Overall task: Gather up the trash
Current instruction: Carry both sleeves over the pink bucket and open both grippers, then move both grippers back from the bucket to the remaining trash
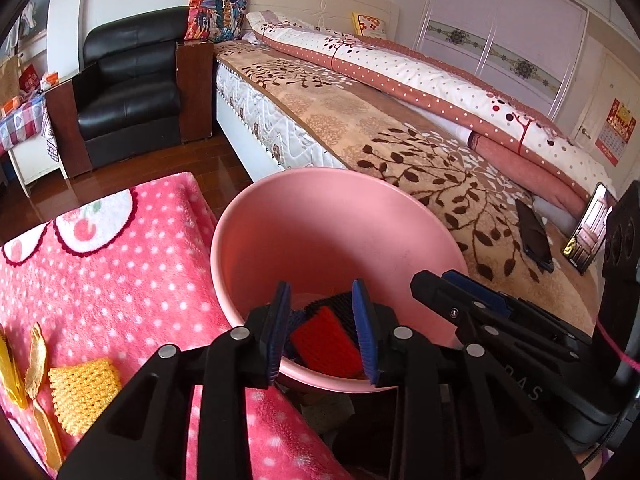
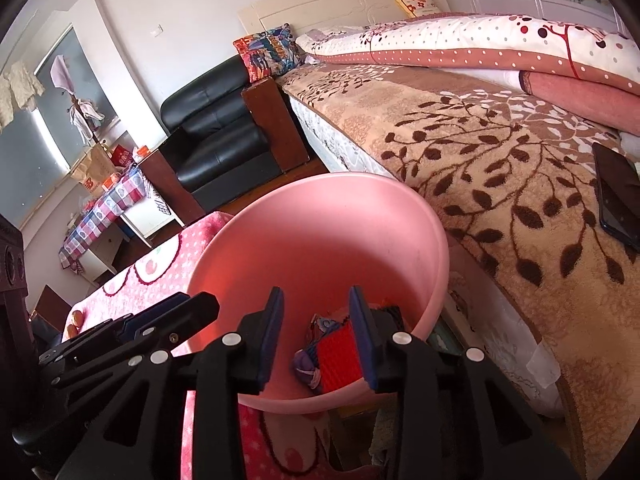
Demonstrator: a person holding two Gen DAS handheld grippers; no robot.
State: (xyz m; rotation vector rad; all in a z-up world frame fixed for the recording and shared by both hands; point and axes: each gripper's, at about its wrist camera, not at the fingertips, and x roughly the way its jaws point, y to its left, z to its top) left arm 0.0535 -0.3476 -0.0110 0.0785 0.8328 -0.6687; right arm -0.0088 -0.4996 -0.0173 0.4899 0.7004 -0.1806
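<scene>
A pink bin (image 1: pixel 304 236) stands between the pink dotted cloth and the bed; it also shows in the right wrist view (image 2: pixel 320 224). A red knitted piece (image 1: pixel 324 346) lies at its bottom, also in the right wrist view (image 2: pixel 338 356), beside a purple scrap (image 2: pixel 306 366). My left gripper (image 1: pixel 324 336) is open and empty above the bin's near rim. My right gripper (image 2: pixel 318 340) is open and empty over the bin too, and shows at the right in the left wrist view (image 1: pixel 460 288). A yellow knitted piece (image 1: pixel 84 392) and yellow peel-like scraps (image 1: pixel 36 356) lie on the cloth at left.
The pink dotted cloth (image 1: pixel 120 272) covers a surface left of the bin. The bed (image 1: pixel 380 128) with a leaf-pattern blanket runs along the right, with a dark phone (image 1: pixel 534 236) on it. A black armchair (image 1: pixel 128 88) stands at the back.
</scene>
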